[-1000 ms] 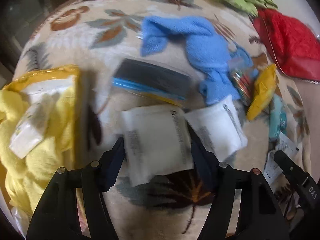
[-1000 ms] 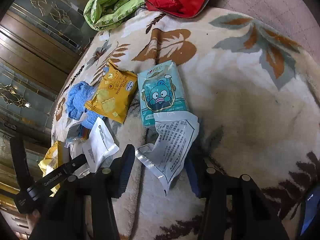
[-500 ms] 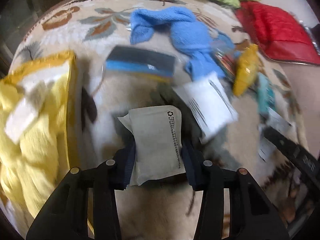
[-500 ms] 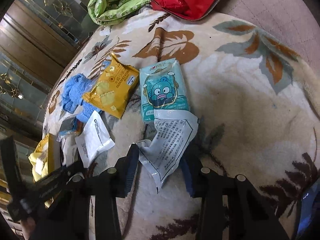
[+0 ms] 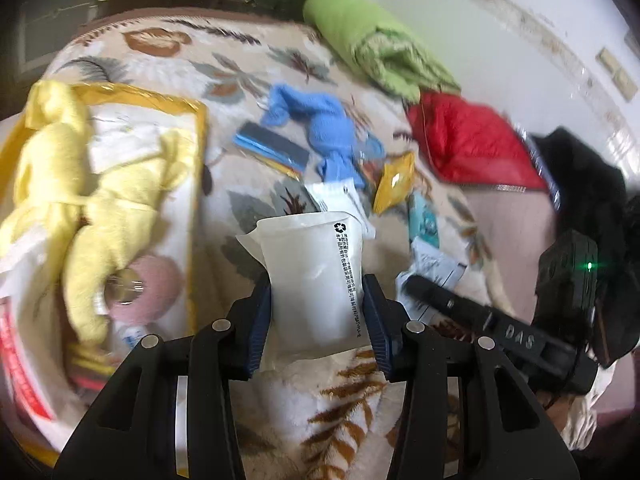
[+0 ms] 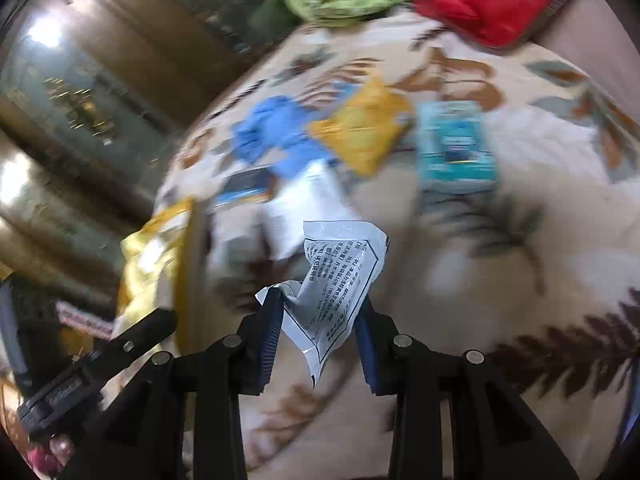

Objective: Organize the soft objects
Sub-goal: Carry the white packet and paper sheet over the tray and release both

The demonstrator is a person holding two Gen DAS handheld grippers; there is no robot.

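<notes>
My left gripper (image 5: 316, 320) is shut on a white soft packet (image 5: 314, 276) and holds it above the leaf-patterned blanket (image 5: 340, 400). My right gripper (image 6: 318, 336) is shut on a crumpled white printed wrapper (image 6: 340, 280), lifted off the blanket (image 6: 520, 300). A yellow bag (image 5: 120, 152) with yellow cloth and white packets lies at the left; it also shows in the right wrist view (image 6: 160, 264). A second white packet (image 5: 340, 200), a blue cloth (image 5: 324, 128), a yellow snack pouch (image 5: 396, 180) and a teal packet (image 6: 456, 148) lie on the blanket.
A dark blue-edged packet (image 5: 272, 150) lies near the blue cloth. A green jacket (image 5: 376, 52) and a red jacket (image 5: 472, 144) lie at the far edge. A black garment (image 5: 580, 184) is at the right. Glass-fronted cabinets (image 6: 80, 100) stand behind.
Both grippers have closed on their items and lifted them. The left one rose with the white packet; the right one rose and swung left with the wrapper.
</notes>
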